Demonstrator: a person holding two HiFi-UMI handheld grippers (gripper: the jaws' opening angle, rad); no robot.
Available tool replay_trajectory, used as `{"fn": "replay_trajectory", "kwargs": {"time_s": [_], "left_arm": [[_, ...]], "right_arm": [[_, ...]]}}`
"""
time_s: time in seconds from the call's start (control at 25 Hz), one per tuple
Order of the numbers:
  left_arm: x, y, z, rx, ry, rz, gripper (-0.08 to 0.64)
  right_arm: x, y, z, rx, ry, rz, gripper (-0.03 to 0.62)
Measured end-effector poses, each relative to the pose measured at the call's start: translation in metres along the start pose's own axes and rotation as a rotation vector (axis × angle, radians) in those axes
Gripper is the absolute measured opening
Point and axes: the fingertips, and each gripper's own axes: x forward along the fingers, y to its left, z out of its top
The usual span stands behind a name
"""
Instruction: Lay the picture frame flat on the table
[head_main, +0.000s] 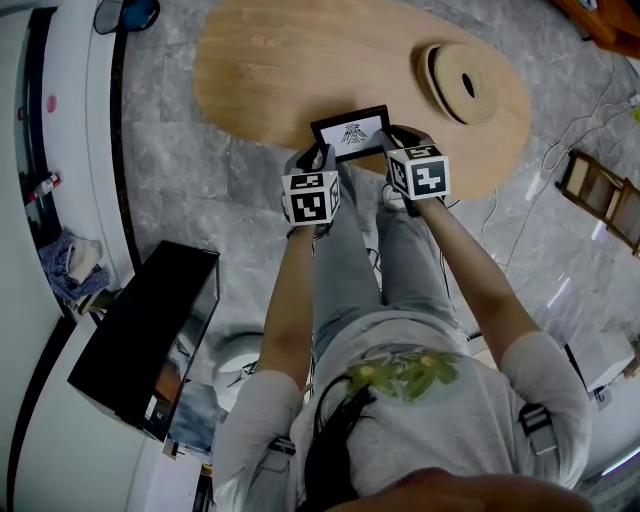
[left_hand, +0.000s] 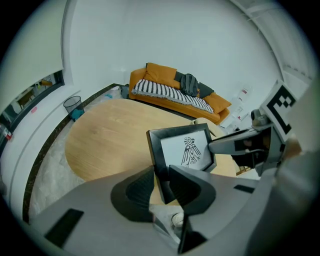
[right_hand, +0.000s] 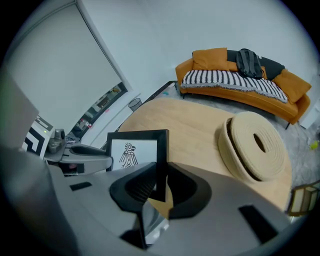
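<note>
Pale wooden counter (head_main: 270, 70) on a grey stone floor (head_main: 240, 200). Head view: we hold the picture frame (head_main: 350, 131) upright at the counter's near edge, with the left tool (head_main: 322, 155) and right tool (head_main: 393, 142) on its two sides. Left gripper view: the jaws pinch the frame's left rail. Right gripper view: the jaws pinch the right rail; a cream coiled ring (right_hand: 255, 145) lies well apart. Risk, in our judgement: if tipped toward us, the frame could overhang the edge and fall, and an unequal release would twist it.
</note>
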Motion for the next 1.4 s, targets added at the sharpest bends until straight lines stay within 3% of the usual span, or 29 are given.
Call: {"fn": "replay_trajectory", "kwargs": {"time_s": [1.4], "left_arm": [[0.079, 0.028, -0.026, -0.008, 0.077, 0.011, 0.104]], "right_arm": [[0.079, -0.029, -0.025, 0.035, 0.053, -0.008, 0.077]]}}
